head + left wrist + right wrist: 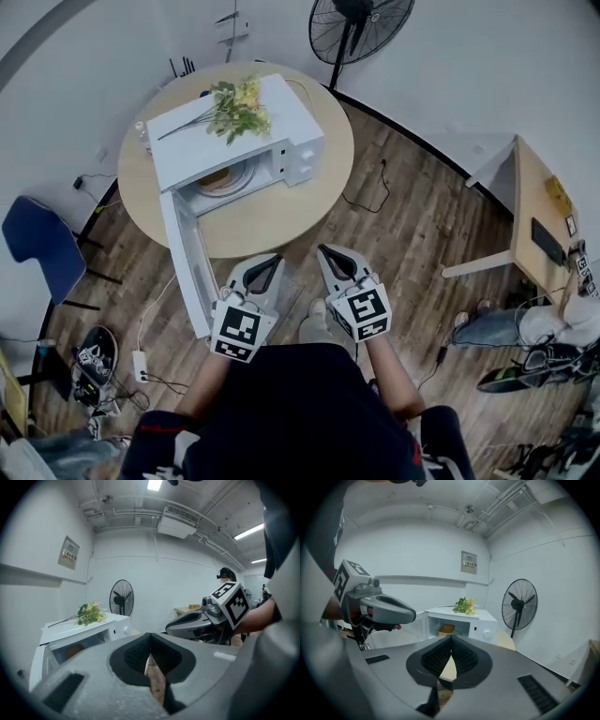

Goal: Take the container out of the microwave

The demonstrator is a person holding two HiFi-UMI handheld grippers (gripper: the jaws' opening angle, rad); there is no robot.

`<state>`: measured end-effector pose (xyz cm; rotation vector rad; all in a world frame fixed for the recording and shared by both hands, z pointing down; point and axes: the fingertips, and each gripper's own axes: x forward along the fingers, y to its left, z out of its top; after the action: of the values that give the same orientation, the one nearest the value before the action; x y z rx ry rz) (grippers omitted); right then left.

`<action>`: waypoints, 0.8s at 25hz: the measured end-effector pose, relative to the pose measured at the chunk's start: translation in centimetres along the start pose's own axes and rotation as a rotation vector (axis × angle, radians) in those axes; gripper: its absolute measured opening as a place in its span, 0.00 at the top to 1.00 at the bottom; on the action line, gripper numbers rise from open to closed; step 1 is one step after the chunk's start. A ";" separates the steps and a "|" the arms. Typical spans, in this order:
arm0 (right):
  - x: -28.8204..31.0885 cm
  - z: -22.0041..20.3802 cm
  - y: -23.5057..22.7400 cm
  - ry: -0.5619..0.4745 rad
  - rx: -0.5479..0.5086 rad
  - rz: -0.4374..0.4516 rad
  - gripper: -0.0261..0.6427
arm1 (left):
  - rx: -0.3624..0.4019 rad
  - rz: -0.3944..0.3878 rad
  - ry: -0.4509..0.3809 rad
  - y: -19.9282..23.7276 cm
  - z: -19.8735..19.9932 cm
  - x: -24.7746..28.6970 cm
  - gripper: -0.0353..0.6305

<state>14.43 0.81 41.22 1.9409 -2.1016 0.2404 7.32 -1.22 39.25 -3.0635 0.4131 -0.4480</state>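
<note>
The round wooden table (272, 216) stands in front of me. A black pedestal fan (361, 28) is on the floor beyond its far right edge. The white microwave (292, 117) sits on the far left part of the tabletop. Its door (187, 267) is swung wide open and reaches toward me on the left.

I hold my left gripper (274, 257) and right gripper (324, 249) side by side at the table's near edge, apart from each other and well short of the microwave. Each gripper's jaws are closed tip to tip with nothing between them.

A bunch of flowers (236, 106) lies on top of the microwave. The tan container (446, 629) is inside the oven cavity, on the glass turntable (239, 180).
</note>
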 end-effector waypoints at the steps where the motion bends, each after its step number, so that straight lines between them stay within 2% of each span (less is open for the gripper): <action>1: 0.9 0.2 -0.2 -0.001 -0.009 0.034 0.95 | -0.007 0.028 0.005 0.5 0.0 0.5 0.93; 9: 6.1 1.4 -0.5 -0.015 -0.061 0.286 0.95 | -0.073 0.242 0.056 3.4 -0.6 2.1 0.93; 20: 9.4 0.4 -0.7 0.015 -0.143 0.522 0.95 | -0.147 0.462 0.099 5.4 -1.8 3.2 0.93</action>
<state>14.51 -8.34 43.71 1.2799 -2.5021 0.1951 8.36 -7.19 41.60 -2.9409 1.1684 -0.5649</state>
